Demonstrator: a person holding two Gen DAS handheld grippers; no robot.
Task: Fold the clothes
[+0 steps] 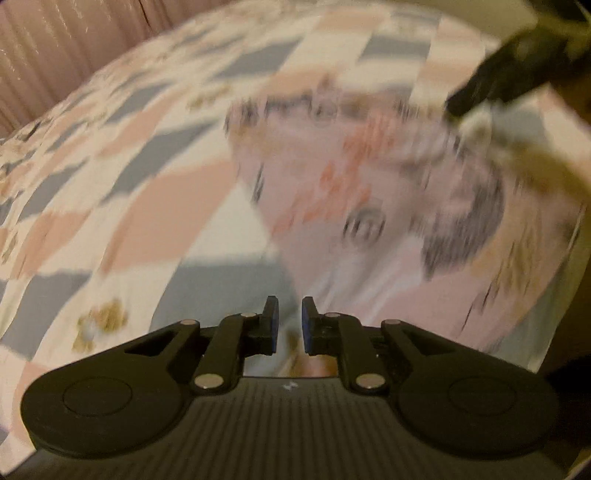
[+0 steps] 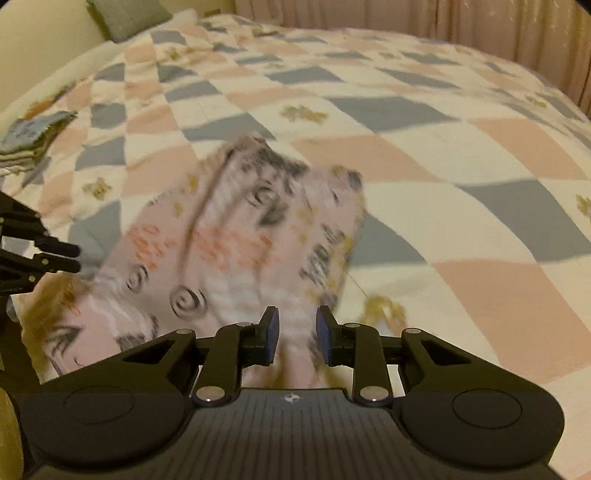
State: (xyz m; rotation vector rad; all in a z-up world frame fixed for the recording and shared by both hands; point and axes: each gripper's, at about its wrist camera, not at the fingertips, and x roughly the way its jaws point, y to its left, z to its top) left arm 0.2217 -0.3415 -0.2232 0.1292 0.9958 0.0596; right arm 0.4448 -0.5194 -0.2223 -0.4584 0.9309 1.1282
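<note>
Over quilt (image 2: 424, 155) | left hand-held gripper (image 1: 290, 321) slightly apart | right hand-held gripper (image 2: 297, 334) apart, straddling pink garment (image 2: 236, 240)

right tongs (image 2: 297, 334): parted over pink garment (image 2: 236, 236) | checkered quilt (image 2: 424, 155) | folded stack (image 2: 33, 136) far left

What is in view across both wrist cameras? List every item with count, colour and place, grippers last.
printed garment: one, pale pink with grey and orange print, lying crumpled on the quilt ahead of both grippers; blurred.
quilt: one, cream with grey-blue and peach checks, covering the bed.
folded stack: one pile, blue-grey and pale layers, at the quilt's left edge in the right wrist view.
cushion: one, grey-green, at the far top left.
curtain: one, dusty pink, behind the bed.
left gripper: black, blue-padded fingers slightly apart, nothing clearly between them.
right gripper: black, blue-padded fingers apart, over the garment's near edge.
</note>
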